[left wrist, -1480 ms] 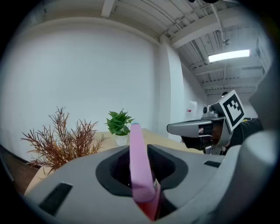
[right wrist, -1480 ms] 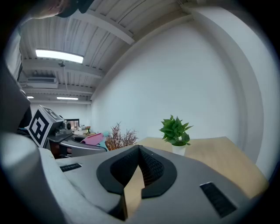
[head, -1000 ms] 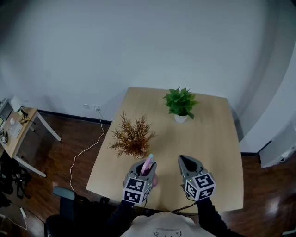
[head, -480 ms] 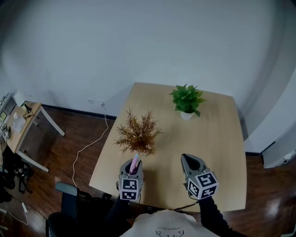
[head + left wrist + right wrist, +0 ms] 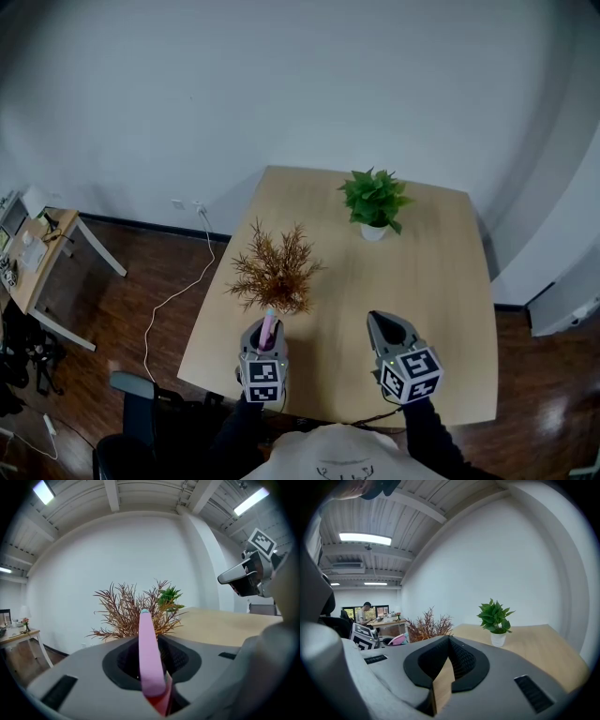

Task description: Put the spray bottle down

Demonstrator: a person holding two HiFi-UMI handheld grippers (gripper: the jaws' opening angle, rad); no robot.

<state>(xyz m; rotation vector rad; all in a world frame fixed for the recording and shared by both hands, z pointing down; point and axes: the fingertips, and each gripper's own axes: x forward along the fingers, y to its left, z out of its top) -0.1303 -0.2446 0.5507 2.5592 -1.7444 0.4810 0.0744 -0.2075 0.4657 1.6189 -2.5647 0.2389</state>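
My left gripper (image 5: 263,332) is over the wooden table's (image 5: 441,309) front left part, shut on a pink spray bottle (image 5: 268,322). In the left gripper view the bottle (image 5: 148,660) rises as a pink strip between the jaws, red at its base. Its tip points at a dried brown plant (image 5: 275,272) just beyond. The bottle's lower body is hidden by the gripper. My right gripper (image 5: 379,320) hovers over the front right part, shut with nothing in it; in the right gripper view its jaws (image 5: 449,638) meet at the tips.
A green potted plant (image 5: 374,202) stands at the table's far side. A small side desk (image 5: 37,253) and a white cable (image 5: 178,295) are on the dark floor to the left. A chair (image 5: 141,394) sits by the front left corner. A person (image 5: 363,611) sits at a far desk.
My left gripper has carried the bottle leftward and lower, away from the right gripper, to just in front of the dried plant. The right gripper has stayed put.
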